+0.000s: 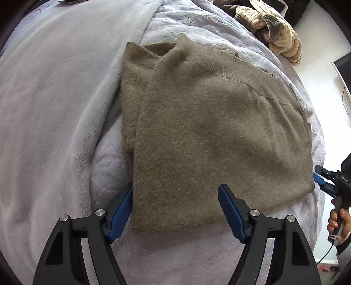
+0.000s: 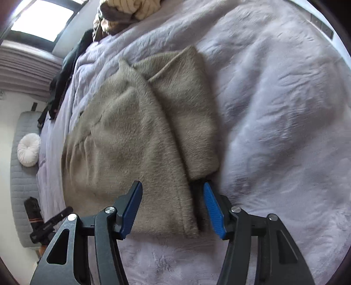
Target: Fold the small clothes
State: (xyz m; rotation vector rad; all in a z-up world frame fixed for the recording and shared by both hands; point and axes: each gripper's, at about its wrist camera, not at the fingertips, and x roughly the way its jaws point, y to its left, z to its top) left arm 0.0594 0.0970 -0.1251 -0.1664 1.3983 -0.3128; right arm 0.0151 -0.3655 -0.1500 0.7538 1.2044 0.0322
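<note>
A fuzzy taupe sweater (image 1: pixel 204 131) lies partly folded on a lavender bedspread (image 1: pixel 54 109). It shows in the right wrist view (image 2: pixel 140 136) too, with a folded strip along one side. My left gripper (image 1: pixel 175 197) is open, its blue fingers straddling the sweater's near corner; one finger tip slips under the edge. My right gripper (image 2: pixel 173 190) is open over the sweater's near hem, fingers on either side of the fold. The right gripper also shows at the right edge of the left wrist view (image 1: pixel 322 177), at the sweater's far corner.
A heap of cream striped and dark clothes (image 1: pixel 269 24) lies at the far end of the bed; it also shows in the right wrist view (image 2: pixel 129 11). A grey mat with a round white cushion (image 2: pixel 28 150) lies on the floor beside the bed.
</note>
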